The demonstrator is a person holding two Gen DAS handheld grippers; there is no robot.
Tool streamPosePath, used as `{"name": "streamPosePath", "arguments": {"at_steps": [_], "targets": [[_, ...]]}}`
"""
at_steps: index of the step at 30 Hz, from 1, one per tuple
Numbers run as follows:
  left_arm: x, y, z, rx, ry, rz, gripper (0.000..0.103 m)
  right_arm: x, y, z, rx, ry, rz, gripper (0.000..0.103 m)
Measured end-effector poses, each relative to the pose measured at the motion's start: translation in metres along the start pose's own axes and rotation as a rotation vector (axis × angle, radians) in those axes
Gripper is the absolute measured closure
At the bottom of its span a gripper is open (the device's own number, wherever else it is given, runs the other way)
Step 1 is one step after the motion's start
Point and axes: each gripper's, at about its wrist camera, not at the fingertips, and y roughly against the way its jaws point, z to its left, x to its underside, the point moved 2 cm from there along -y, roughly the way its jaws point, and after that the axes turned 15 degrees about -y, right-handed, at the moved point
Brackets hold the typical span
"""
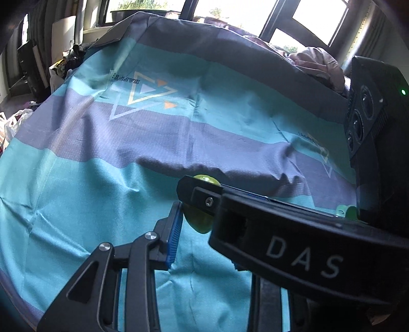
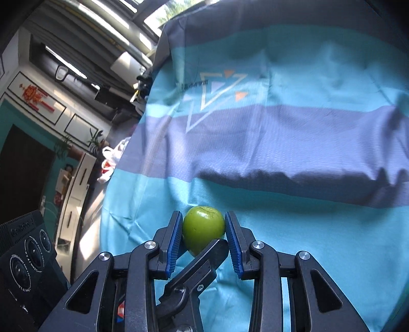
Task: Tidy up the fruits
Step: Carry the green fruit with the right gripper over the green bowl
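On wrinkled striped cloth (image 2: 294, 143), both grippers' ribbed jaws clench 1 glossy apple (image 2: 203, 231).

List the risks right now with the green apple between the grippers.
1. Both grippers crowd one green apple: a finger of the left gripper crosses between the right gripper pads, so they may collide or jam.
2. The apple is round and smooth; uneven squeezing could pop it out.
3. The bedsheet is soft and wrinkled, so a freed apple may roll off.

Teal-and-purple striped bedsheet (image 1: 102, 194) with triangle print (image 1: 143, 97); windows (image 1: 255, 12) behind; white plastic bag (image 2: 112, 158) beside.
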Motion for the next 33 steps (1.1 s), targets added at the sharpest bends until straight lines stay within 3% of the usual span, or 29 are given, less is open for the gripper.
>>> {"name": "streamPosePath", "arguments": {"at_steps": [20,33], "targets": [[0.007,0.050,-0.113,0.157,-0.275,-0.116,0.071,0.051,0.119,-0.049,0.016,-0.136,-0.324,0.066],[0.006,0.040,-0.211,0.263,-0.446,-0.114,0.071,0.069,0.191,-0.122,0.036,-0.255,-0.483,0.066]]}}
